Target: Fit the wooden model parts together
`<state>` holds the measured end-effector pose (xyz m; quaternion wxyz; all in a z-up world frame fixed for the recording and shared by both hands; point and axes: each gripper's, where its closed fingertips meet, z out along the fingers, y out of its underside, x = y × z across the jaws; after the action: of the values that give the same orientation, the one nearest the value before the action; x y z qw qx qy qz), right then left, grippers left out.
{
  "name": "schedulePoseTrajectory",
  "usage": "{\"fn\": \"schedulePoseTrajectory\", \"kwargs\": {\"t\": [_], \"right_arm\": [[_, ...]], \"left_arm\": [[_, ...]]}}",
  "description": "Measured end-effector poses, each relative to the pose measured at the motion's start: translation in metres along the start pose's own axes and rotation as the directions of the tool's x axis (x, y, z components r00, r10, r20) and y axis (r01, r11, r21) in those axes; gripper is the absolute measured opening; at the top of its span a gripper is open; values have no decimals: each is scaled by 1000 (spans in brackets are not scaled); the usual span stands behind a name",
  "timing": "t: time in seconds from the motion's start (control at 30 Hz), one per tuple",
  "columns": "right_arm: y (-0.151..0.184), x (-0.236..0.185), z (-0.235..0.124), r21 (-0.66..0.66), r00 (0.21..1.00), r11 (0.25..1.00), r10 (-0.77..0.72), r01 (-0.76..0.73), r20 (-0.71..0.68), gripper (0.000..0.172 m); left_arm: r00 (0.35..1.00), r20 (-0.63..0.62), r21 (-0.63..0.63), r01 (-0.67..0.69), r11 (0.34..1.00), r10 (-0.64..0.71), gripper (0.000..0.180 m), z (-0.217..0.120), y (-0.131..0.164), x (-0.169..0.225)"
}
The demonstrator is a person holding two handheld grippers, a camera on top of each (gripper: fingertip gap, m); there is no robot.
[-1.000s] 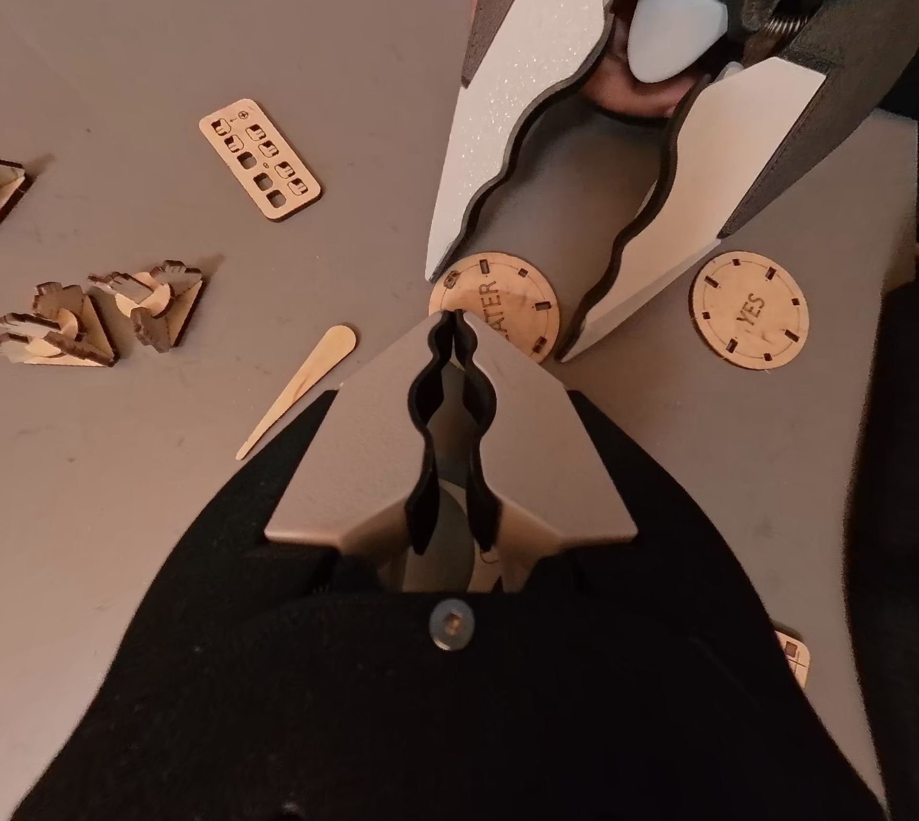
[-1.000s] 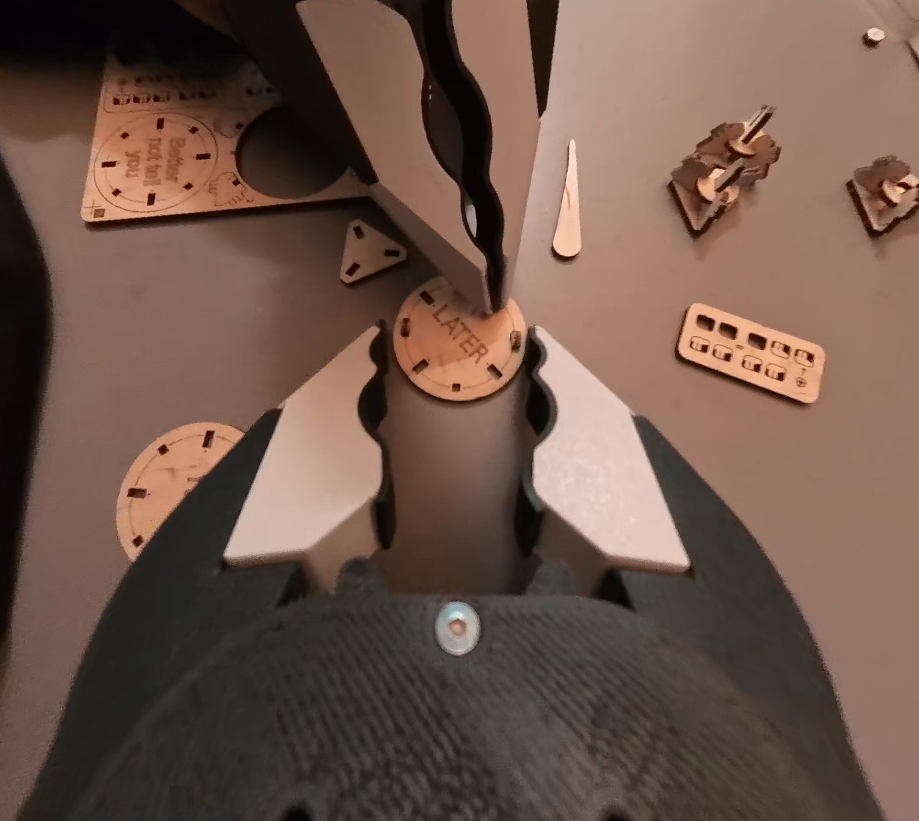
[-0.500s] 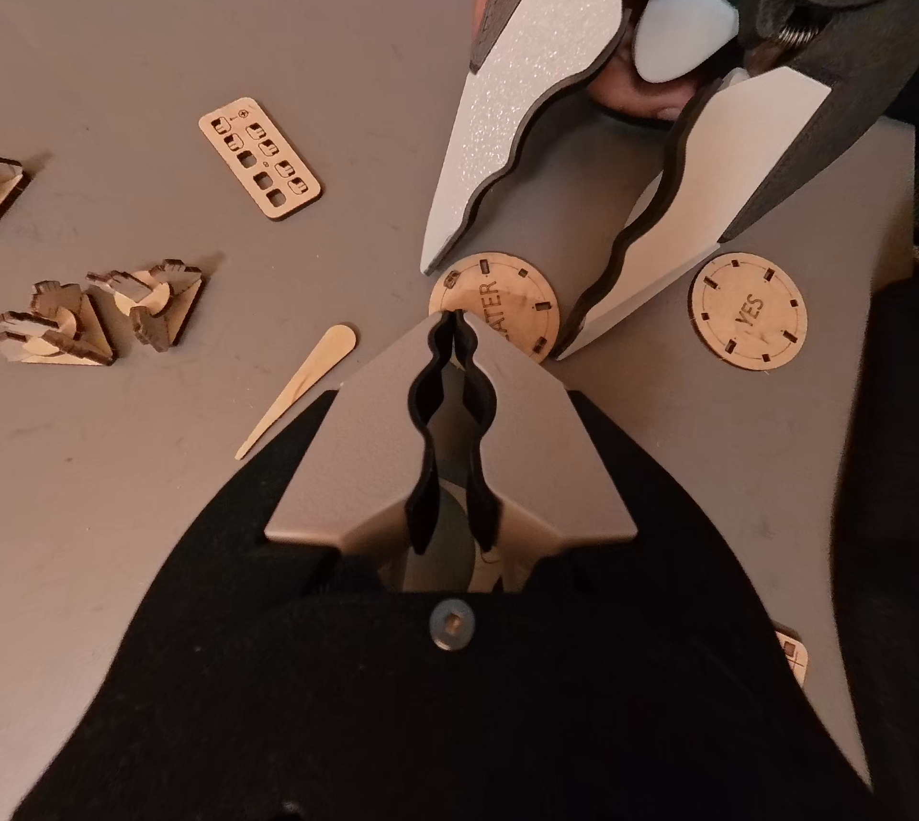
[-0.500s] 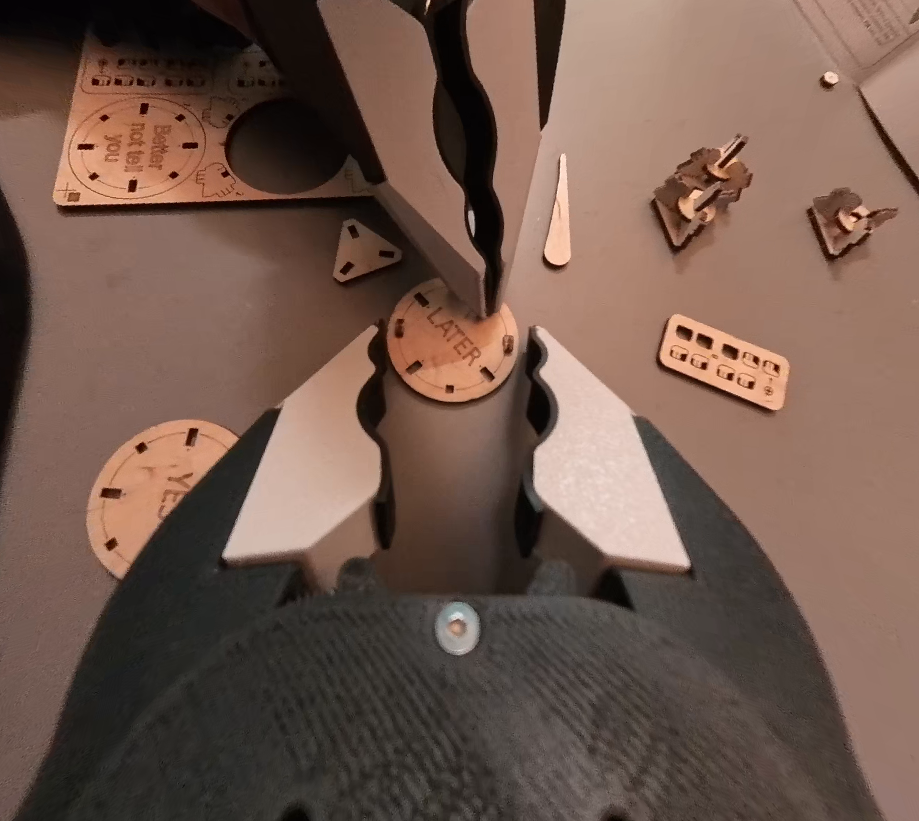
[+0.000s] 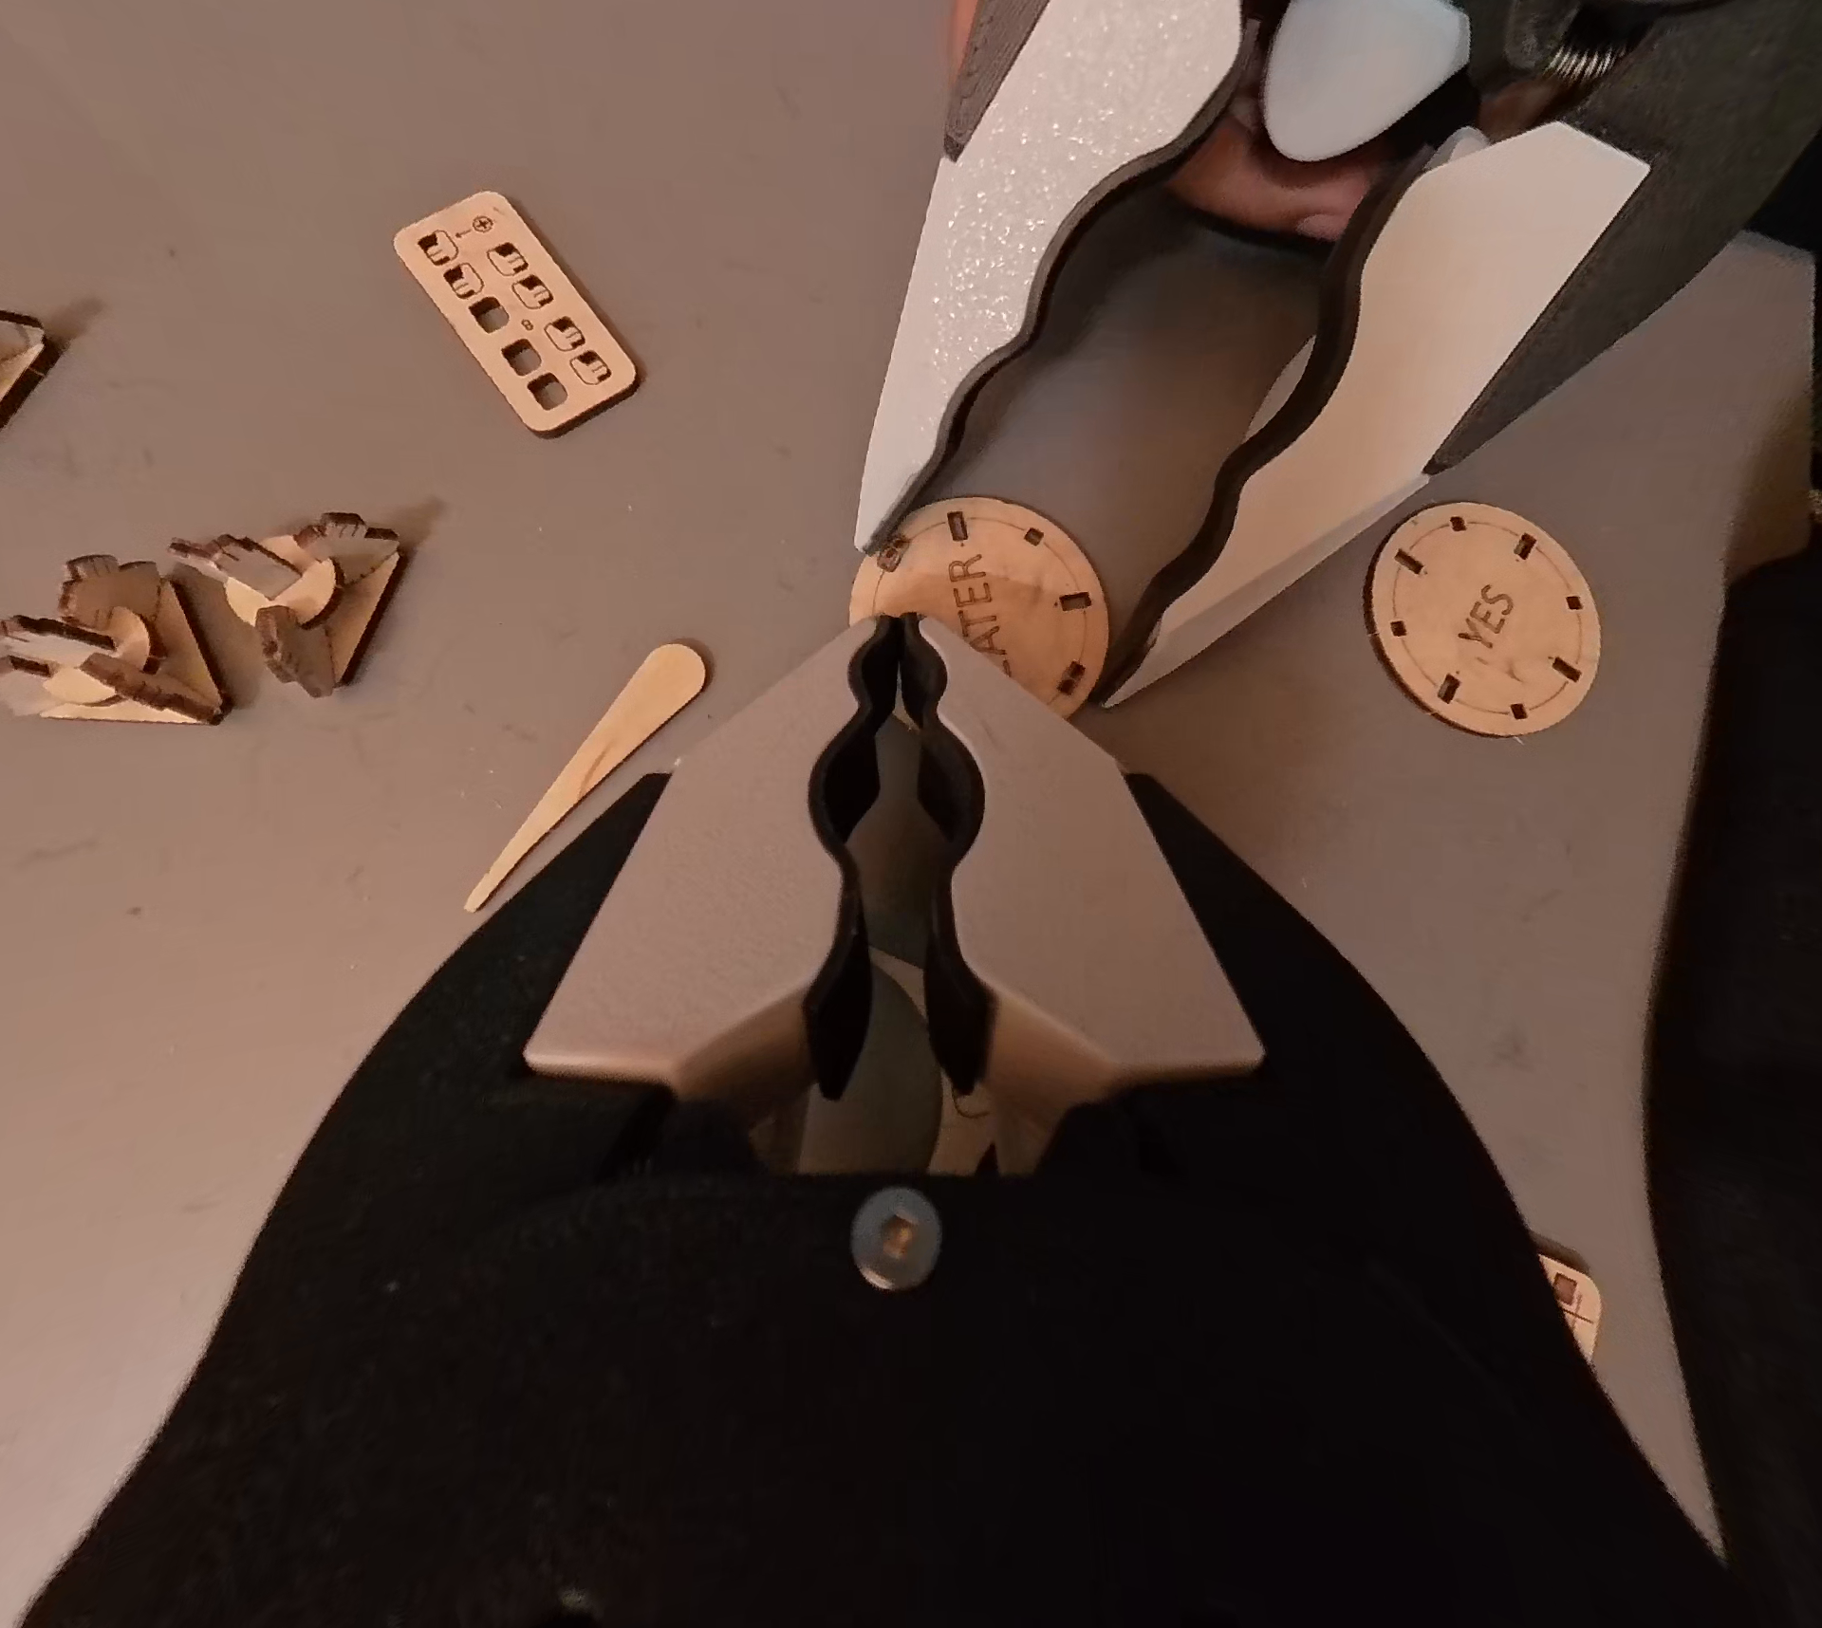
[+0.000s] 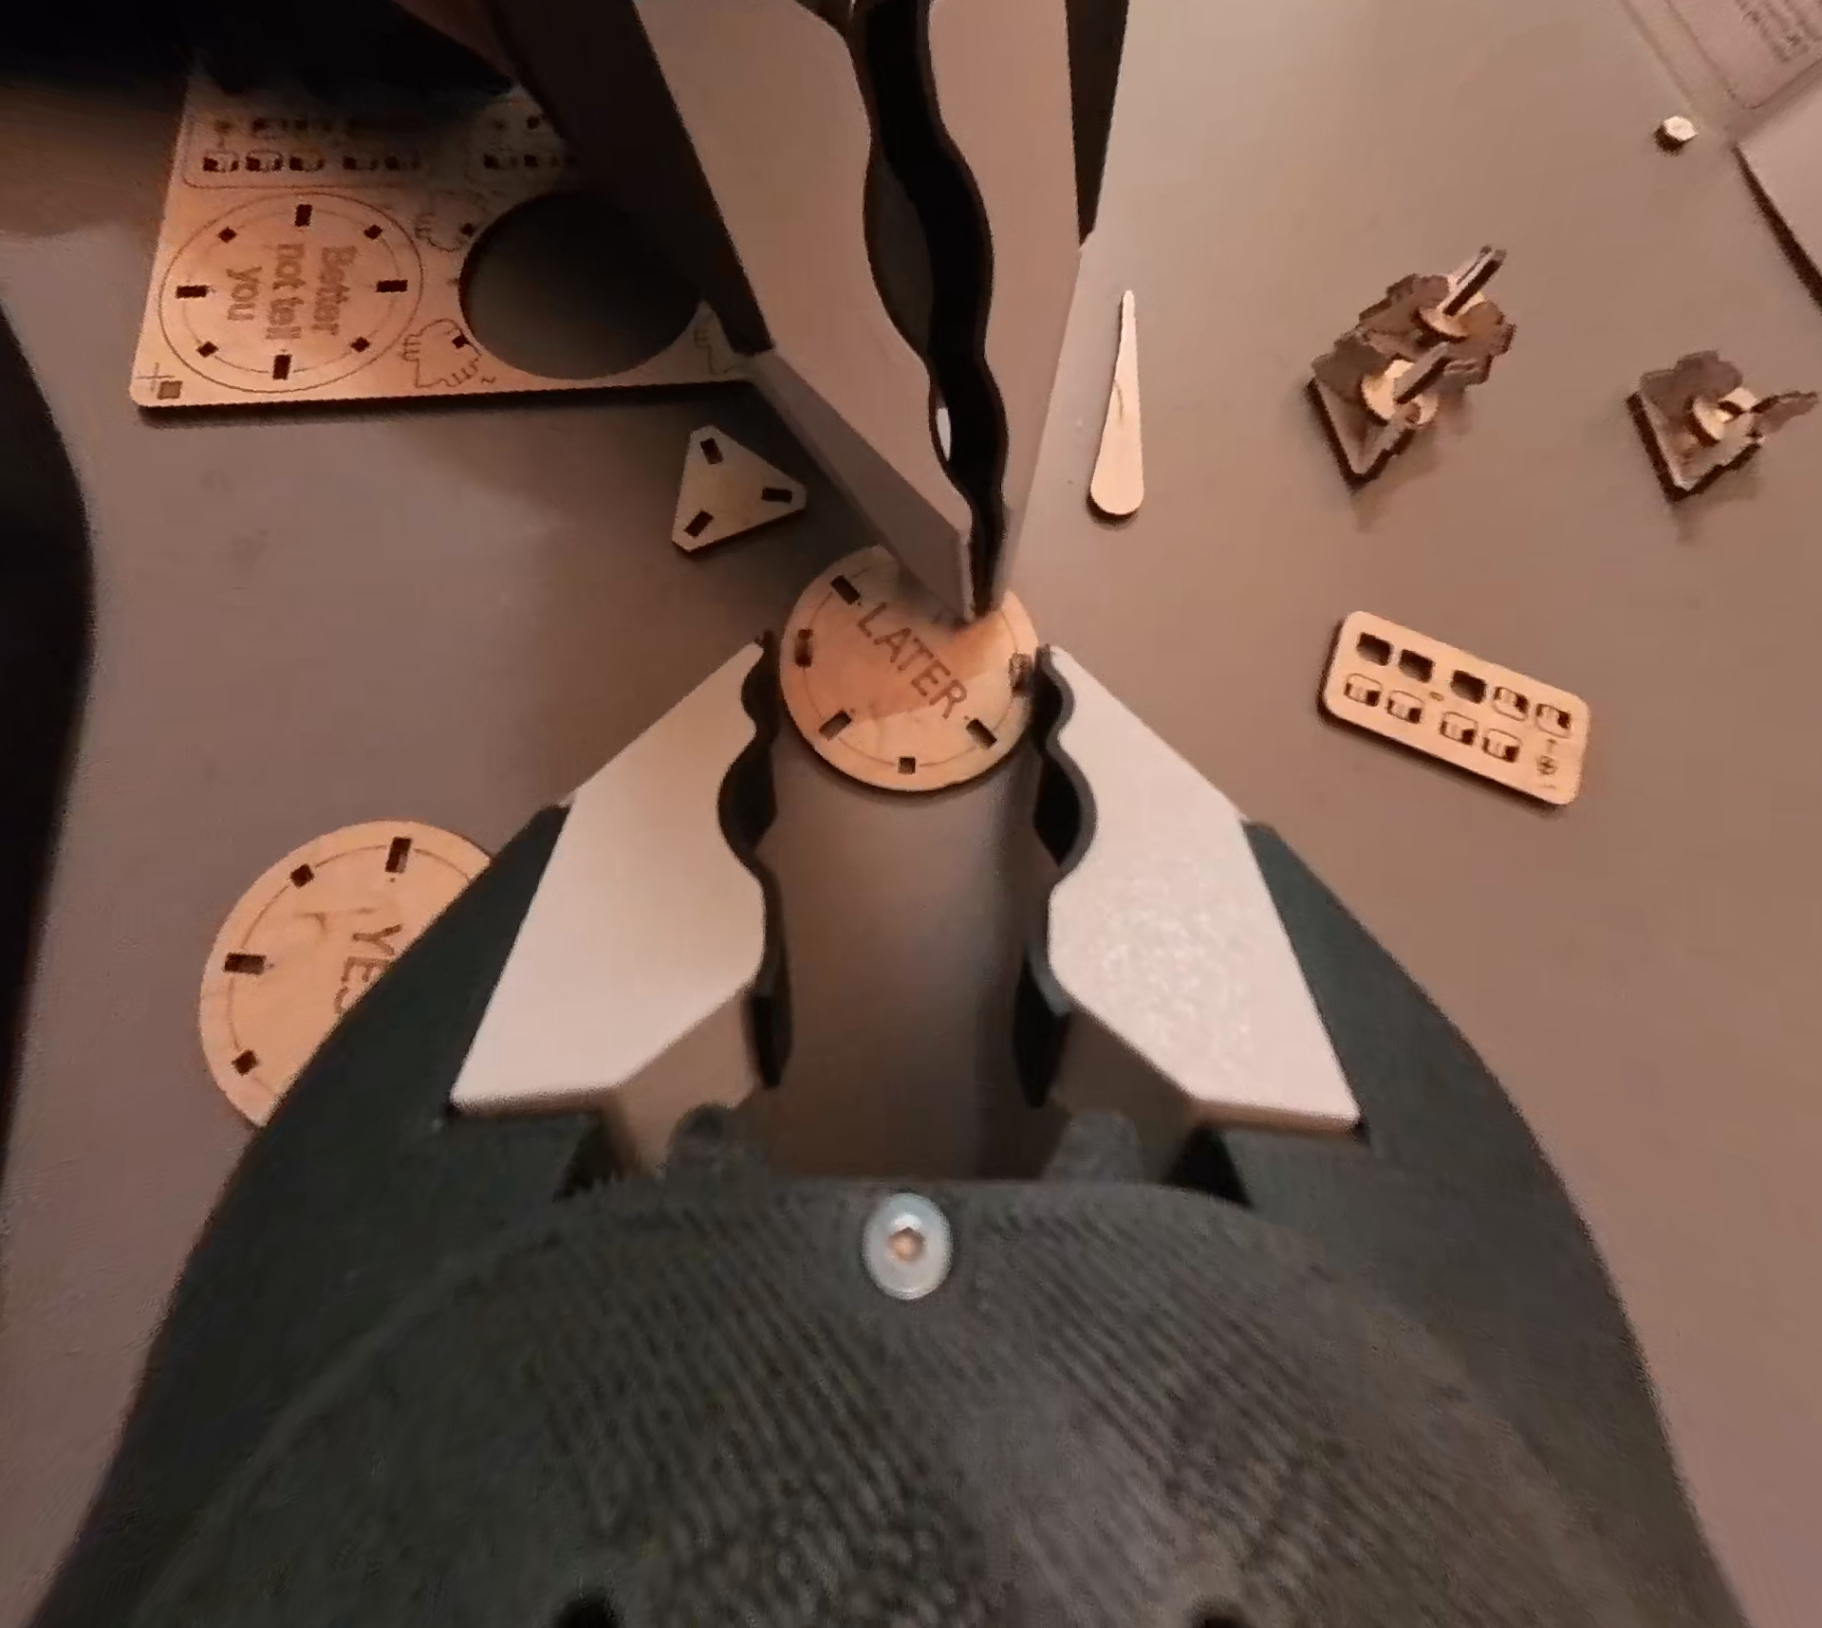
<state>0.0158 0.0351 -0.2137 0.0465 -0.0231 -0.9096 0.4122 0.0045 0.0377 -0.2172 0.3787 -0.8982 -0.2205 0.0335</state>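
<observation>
Wooden disc (image 6: pixel 907 684) btwn right gripper's (image 6: pixel 902 694) fingertips, maybe touching.

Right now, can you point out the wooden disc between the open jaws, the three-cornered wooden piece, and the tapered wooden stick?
Wooden disc (image 6: pixel 902 689), right wrist view, its engraved face.
Three-cornered wooden piece (image 6: pixel 735 492), right wrist view, its middle.
Tapered wooden stick (image 5: pixel 601 767), left wrist view, mid-length.
</observation>
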Motion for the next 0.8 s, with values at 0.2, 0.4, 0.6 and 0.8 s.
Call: {"fn": "schedulePoseTrajectory", "kwargs": {"t": [0.2,0.4,0.6,0.8], "right_arm": [[0,0,0,0,1000,1000,-2,2,1,49],[0,-1,0,0,1000,1000,6,-6,2,49],[1,-1,0,-5,1000,1000,-3,3,4,48],[1,-1,-1,0,1000,1000,-12,12,15,48]], "left_arm": [[1000,-1,0,1,1000,-1,1,0,0,0],[1000,-4,1,8,1000,-8,1,0,0,0],[1000,-6,1,10,1000,-10,1,0,0,0],[1000,-5,1,9,1000,-9,1,0,0,0]]}}
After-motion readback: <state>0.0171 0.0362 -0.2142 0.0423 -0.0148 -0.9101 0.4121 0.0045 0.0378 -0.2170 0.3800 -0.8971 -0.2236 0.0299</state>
